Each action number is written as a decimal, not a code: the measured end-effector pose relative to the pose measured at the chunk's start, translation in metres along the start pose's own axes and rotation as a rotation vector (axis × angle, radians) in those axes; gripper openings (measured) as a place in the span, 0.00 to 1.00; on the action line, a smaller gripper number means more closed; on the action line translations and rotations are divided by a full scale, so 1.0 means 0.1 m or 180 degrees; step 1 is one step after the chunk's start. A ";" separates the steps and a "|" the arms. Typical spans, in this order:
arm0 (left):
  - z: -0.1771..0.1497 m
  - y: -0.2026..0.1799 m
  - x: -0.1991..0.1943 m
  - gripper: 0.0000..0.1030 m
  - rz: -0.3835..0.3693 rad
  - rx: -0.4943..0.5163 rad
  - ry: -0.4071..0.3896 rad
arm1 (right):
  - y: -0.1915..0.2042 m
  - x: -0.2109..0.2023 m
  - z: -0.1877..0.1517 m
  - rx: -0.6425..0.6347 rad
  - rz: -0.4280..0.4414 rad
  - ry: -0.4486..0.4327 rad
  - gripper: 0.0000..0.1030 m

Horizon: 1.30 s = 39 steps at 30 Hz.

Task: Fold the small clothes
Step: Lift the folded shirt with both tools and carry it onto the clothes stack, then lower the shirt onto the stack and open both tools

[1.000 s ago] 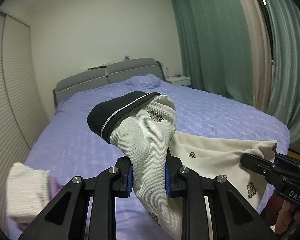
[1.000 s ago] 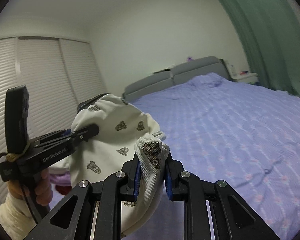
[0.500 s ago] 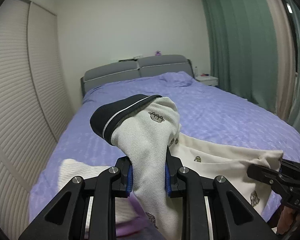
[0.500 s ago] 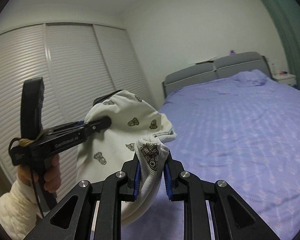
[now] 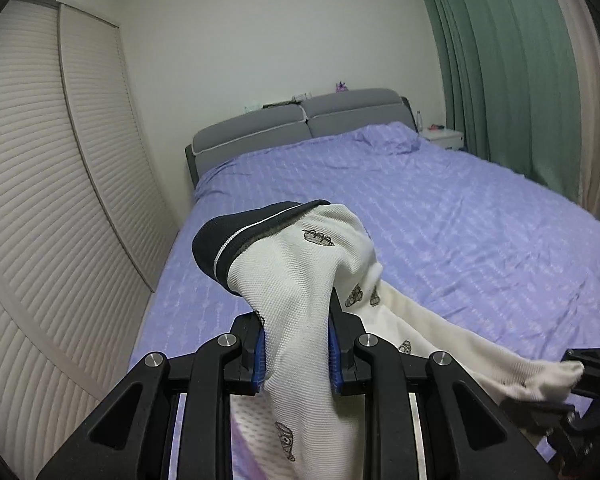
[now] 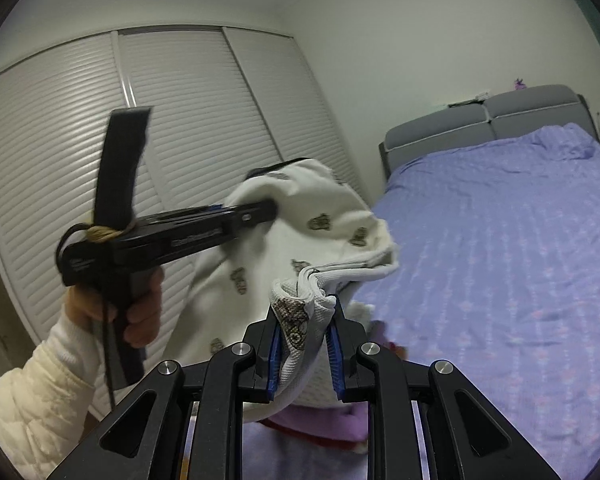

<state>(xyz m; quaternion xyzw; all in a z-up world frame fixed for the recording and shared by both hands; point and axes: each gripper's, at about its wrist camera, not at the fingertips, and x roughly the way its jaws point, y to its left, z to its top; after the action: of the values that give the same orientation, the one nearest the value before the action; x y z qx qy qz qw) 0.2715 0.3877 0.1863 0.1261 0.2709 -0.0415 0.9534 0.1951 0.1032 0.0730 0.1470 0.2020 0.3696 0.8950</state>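
Bedroom with louvred wardrobe doors (image 6: 204, 128) on one side and green curtains (image 5: 500, 64) on the other; the landmark is the bed (image 5: 440, 220), spread with a lilac patterned cover and backed by a grey padded headboard (image 5: 300, 124).

Held above the foot end of the bed, clear of the cover, is a small cream garment (image 5: 300, 300) printed with little brown motifs and trimmed with a navy ribbed band (image 5: 236, 236). The left gripper (image 5: 296, 356) is clenched on a bunch of the fabric just below that band, the blue pads pressed into the cloth on both sides. The right gripper (image 6: 304, 356) is likewise clamped on a bunched edge of the same garment, a printed motif showing between its pads. In the right wrist view the left gripper appears from the side, carried by a hand (image 6: 140, 312) in a cream quilted sleeve (image 6: 36, 408).

Two grips set apart along one edge would let the cloth hang open between them, so the piece can probably be spread flat on the bed before any fold is made. Beneath the garment, at the foot of the bed, something purple (image 6: 320, 420) lies; what it is cannot be told.
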 end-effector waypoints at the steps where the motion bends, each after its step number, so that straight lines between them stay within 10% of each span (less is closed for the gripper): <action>1: -0.02 0.03 0.05 0.24 0.0001 -0.0001 0.0018 | 0.01 0.08 -0.02 0.0011 0.0015 0.0011 0.21; 12: -0.37 0.41 0.72 0.26 -0.0044 -0.0080 0.0494 | 0.01 0.53 -0.47 0.0138 -0.0033 0.0366 0.21; 16: -0.50 0.47 0.78 0.52 0.0022 -0.0102 0.0545 | -0.02 0.56 -0.46 0.0157 -0.0065 0.0402 0.21; 28: -0.93 0.54 -0.34 0.69 0.0545 -0.0754 0.0025 | -0.16 0.67 -0.46 0.0438 -0.0076 0.0452 0.21; 39: -1.62 0.24 -0.18 0.69 0.1014 -0.0831 0.0678 | -0.14 0.58 -0.58 0.0690 -0.0136 0.0357 0.21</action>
<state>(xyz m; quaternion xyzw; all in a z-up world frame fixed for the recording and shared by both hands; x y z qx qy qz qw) 0.1779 0.4536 0.0684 0.0465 0.3498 0.1584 0.9222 0.2140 0.1419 0.0013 0.2176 0.2936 0.3341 0.8688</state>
